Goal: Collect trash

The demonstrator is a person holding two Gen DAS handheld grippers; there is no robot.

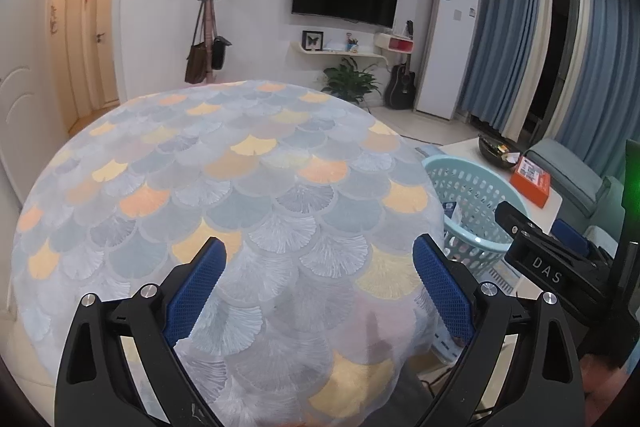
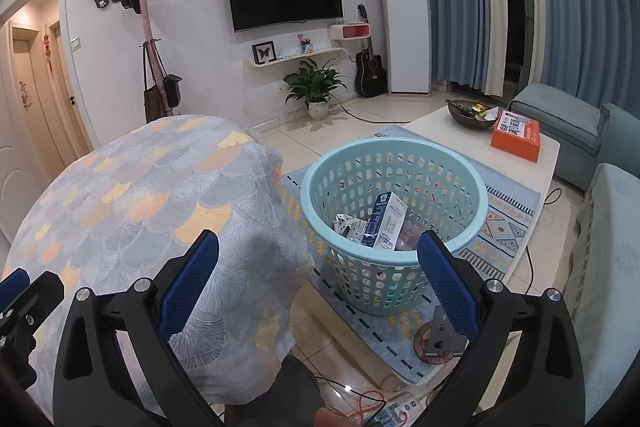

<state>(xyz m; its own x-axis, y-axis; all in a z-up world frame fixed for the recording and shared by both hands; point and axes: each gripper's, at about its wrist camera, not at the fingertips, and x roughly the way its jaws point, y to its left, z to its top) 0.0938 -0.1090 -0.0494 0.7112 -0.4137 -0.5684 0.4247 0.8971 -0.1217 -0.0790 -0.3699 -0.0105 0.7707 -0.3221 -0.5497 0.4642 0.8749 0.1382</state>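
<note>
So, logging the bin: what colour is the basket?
Light turquoise basket, perforated walls; clearest in the right wrist view.

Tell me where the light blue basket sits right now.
In the right wrist view the basket stands on the patterned rug, right of the cloth-covered table and left of the white coffee table, with a carton inside.

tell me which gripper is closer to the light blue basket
Right, most likely. The right gripper is open beside the basket, looking down into it just ahead. The left gripper is open over the patterned cloth, with the basket off to its right, beyond the right gripper.
</note>
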